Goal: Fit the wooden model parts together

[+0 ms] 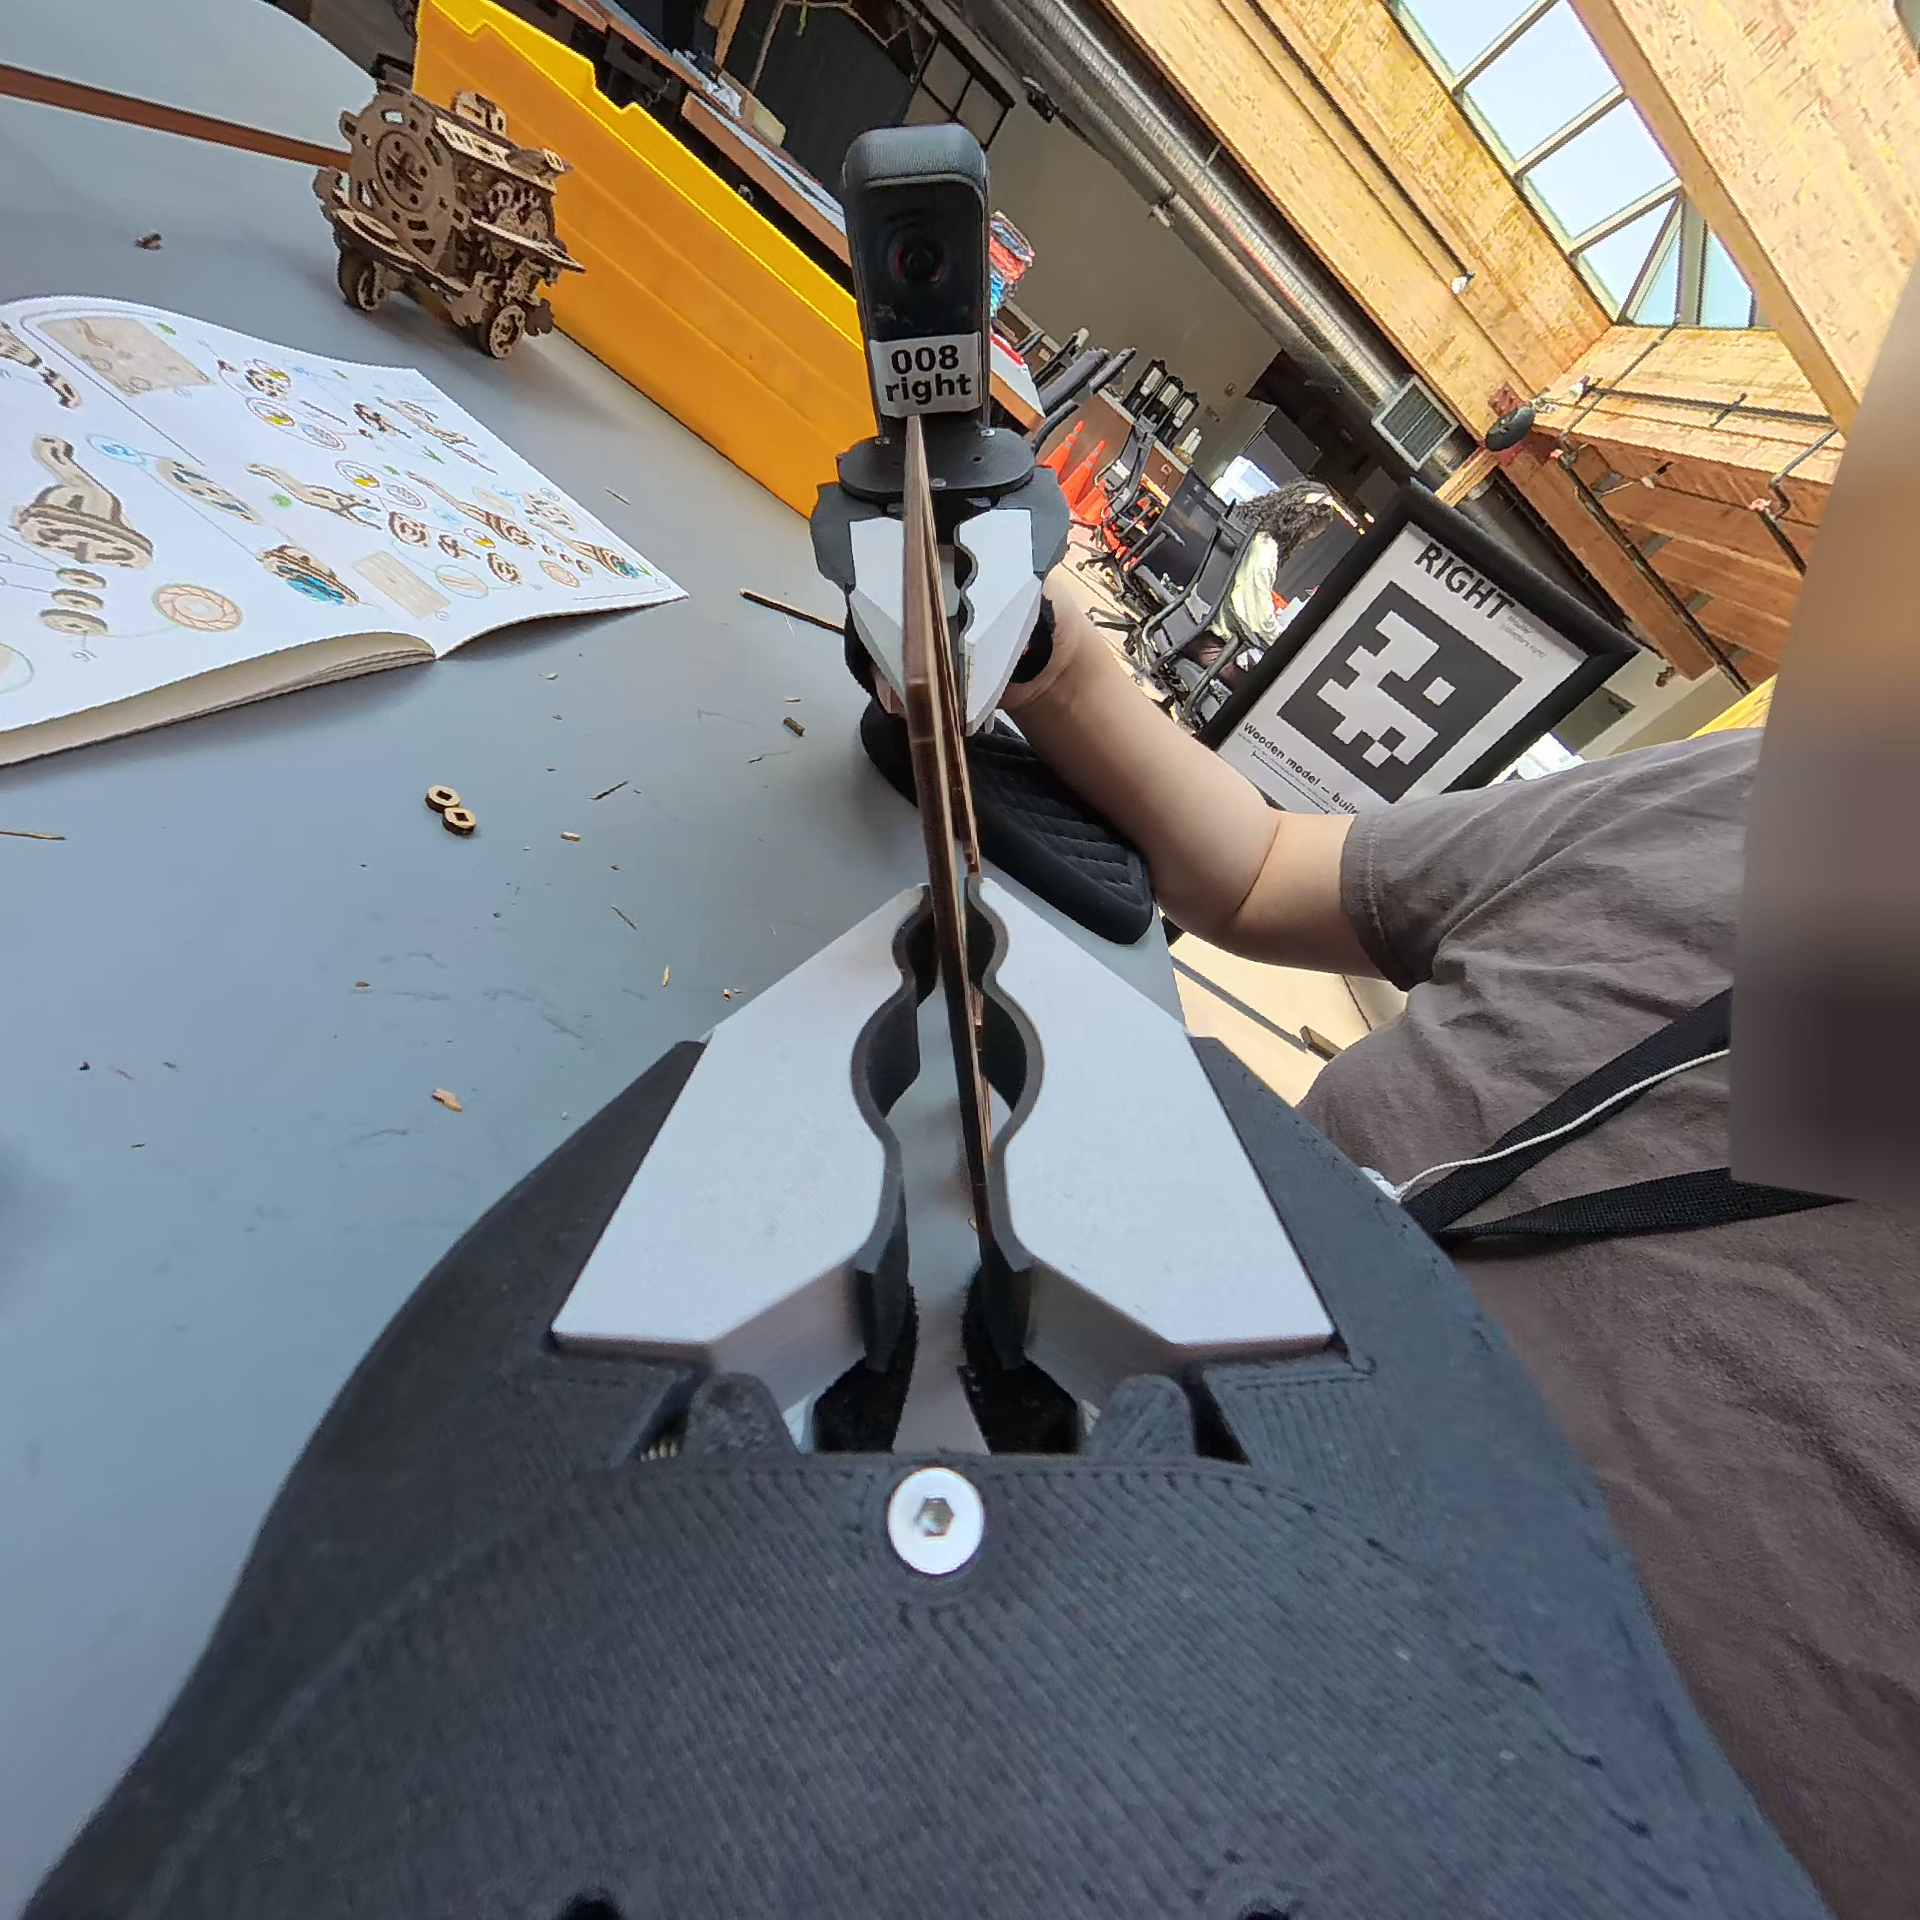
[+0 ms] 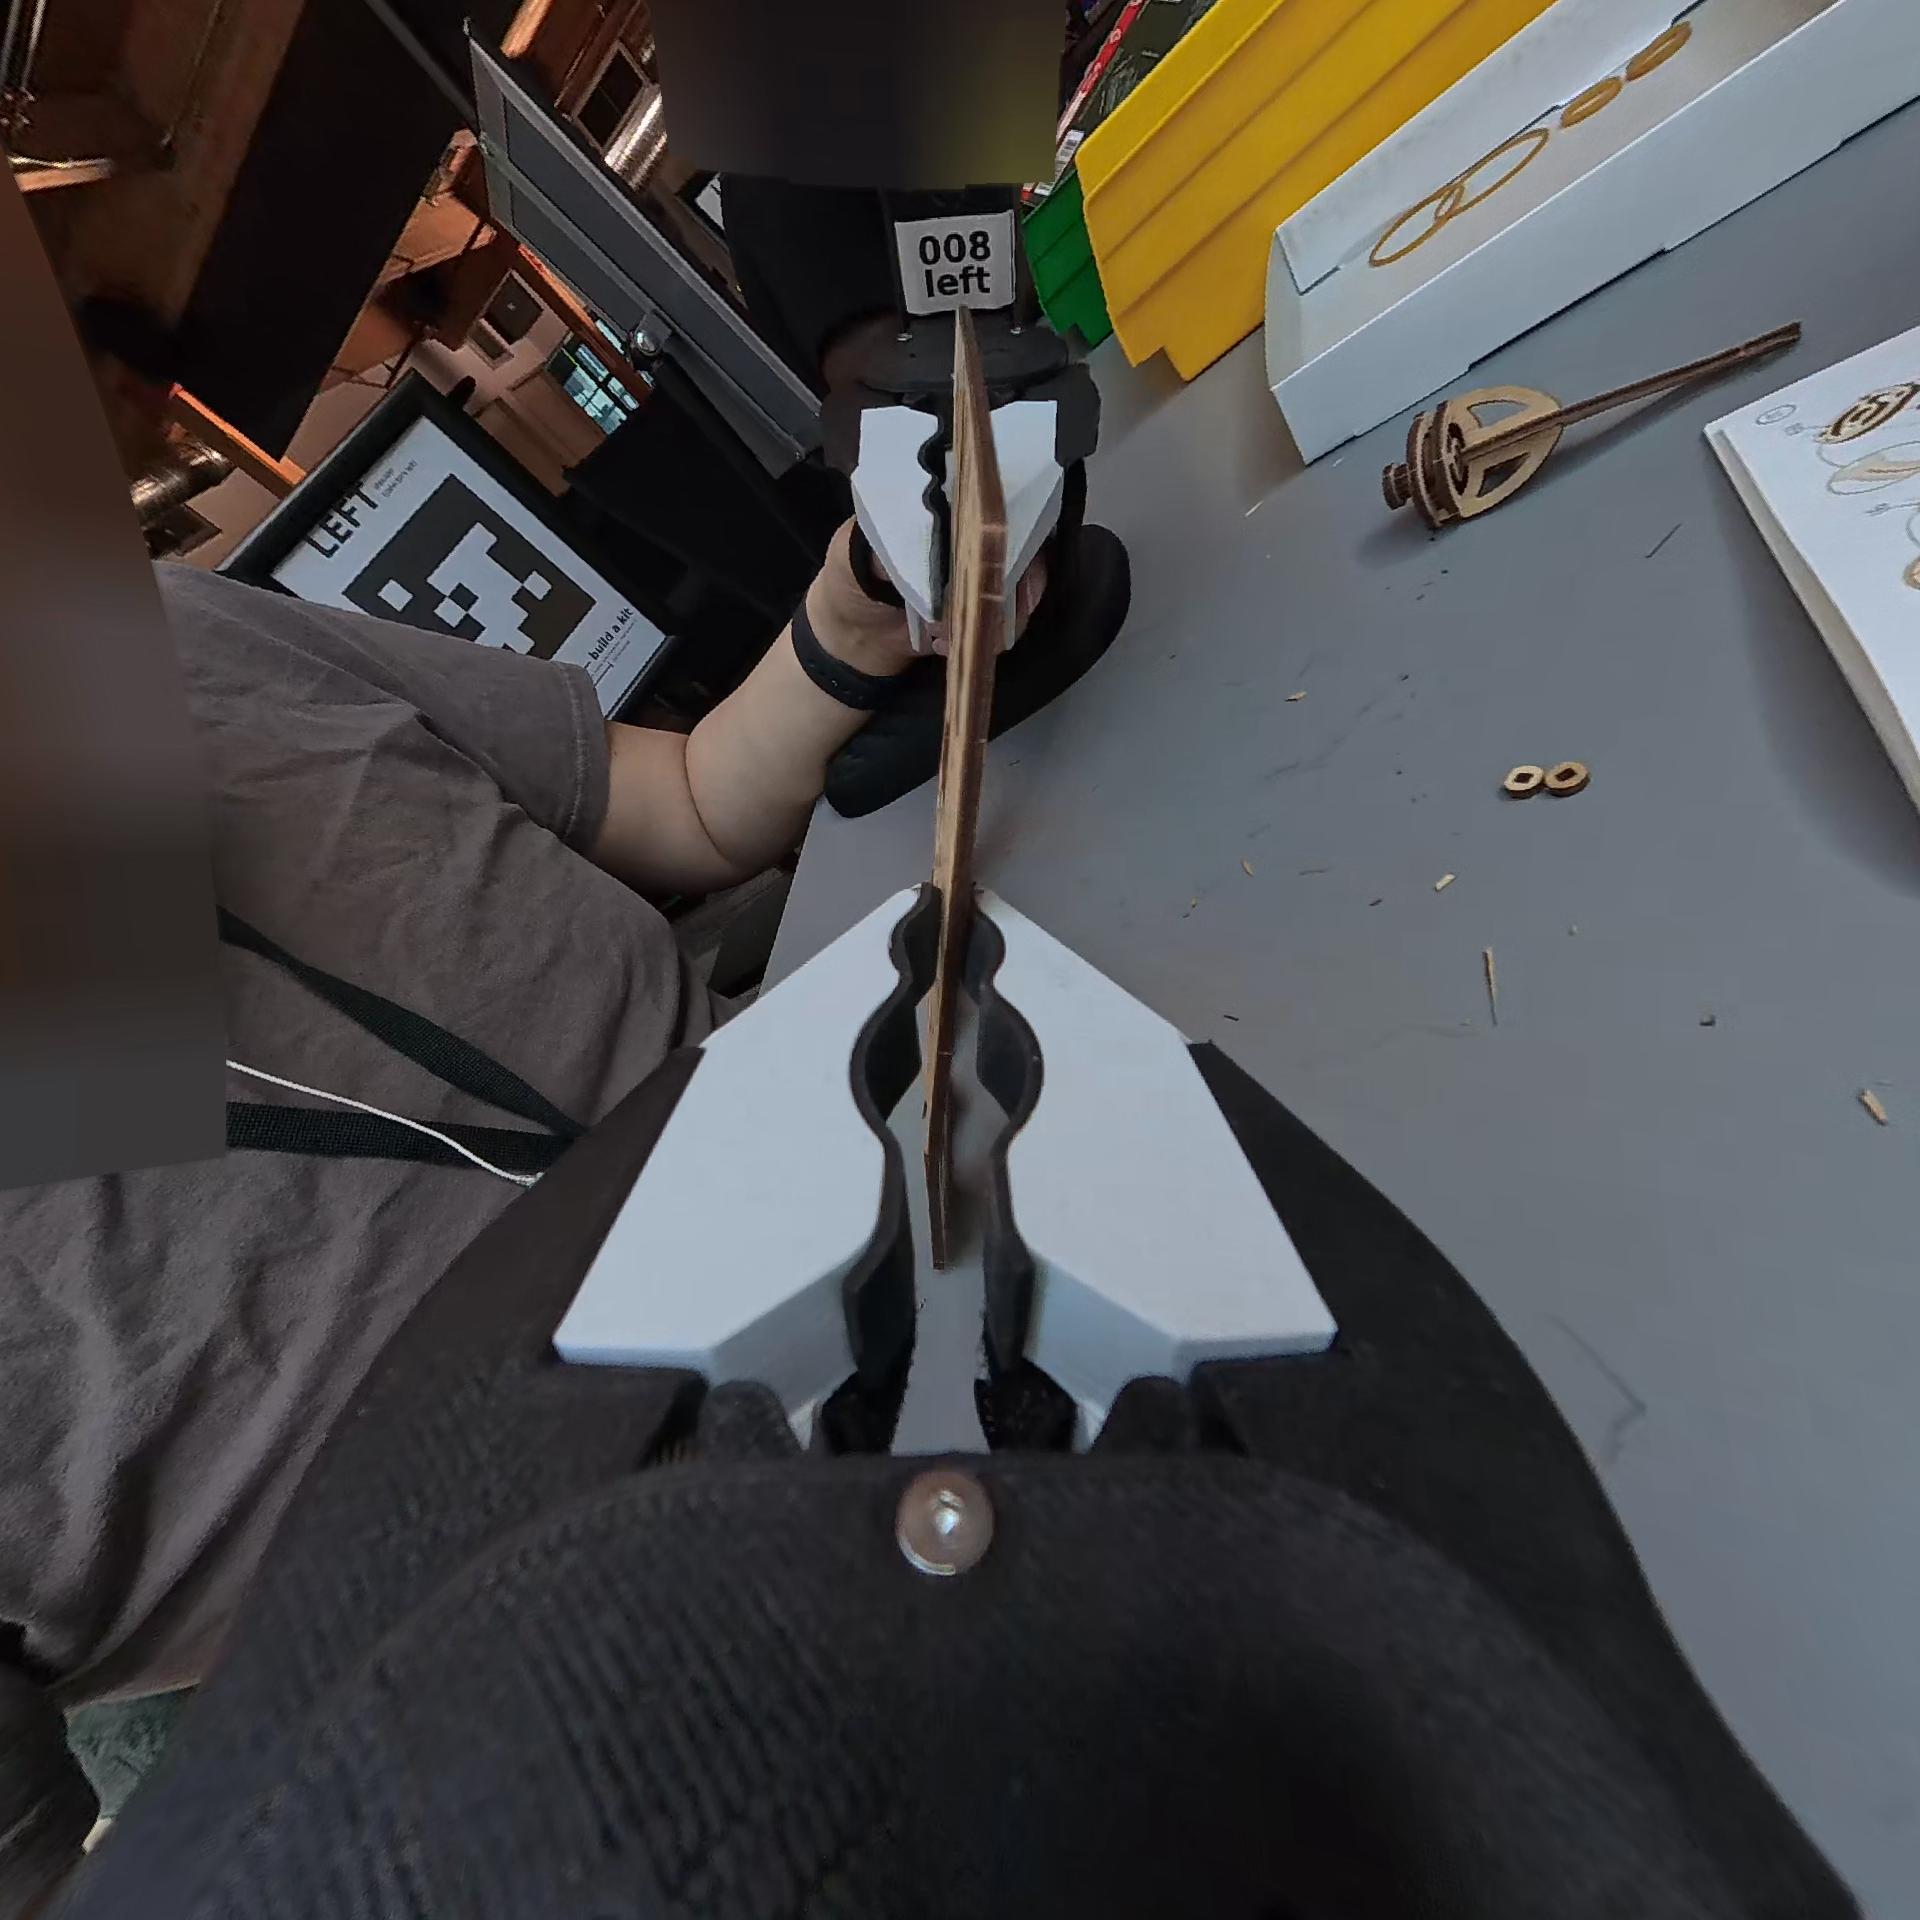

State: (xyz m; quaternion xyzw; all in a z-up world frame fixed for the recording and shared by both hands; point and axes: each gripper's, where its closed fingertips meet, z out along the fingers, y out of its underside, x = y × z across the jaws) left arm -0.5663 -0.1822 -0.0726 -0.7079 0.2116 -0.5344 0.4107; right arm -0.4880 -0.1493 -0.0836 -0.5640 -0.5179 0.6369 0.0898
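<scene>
A thin wooden sheet [image 1: 940, 769] of model parts stands edge-on above the grey table [image 1: 312, 987], spanning from one gripper to the other. My left gripper [image 1: 948, 894] is shut on its near end, with both pads pressed against the faces. My right gripper [image 1: 935, 696] faces it and is shut on the far end. In the right wrist view the same sheet [image 2: 961, 675] runs from my right gripper [image 2: 951, 896], shut on it, to the left gripper [image 2: 961, 623], also clamped on it.
An open instruction booklet [image 1: 260, 499], an assembled wooden model [image 1: 447, 208] and a yellow bin [image 1: 665, 260] lie to the left. Two small wooden rings [image 1: 450, 808] and splinters lie on the table. A wooden wheel on a rod [image 2: 1475, 457] and a white box [image 2: 1558, 208] lie beyond. My left tips are about 40 cm from the assembled wooden model [image 1: 447, 208], my right tips only 35 cm.
</scene>
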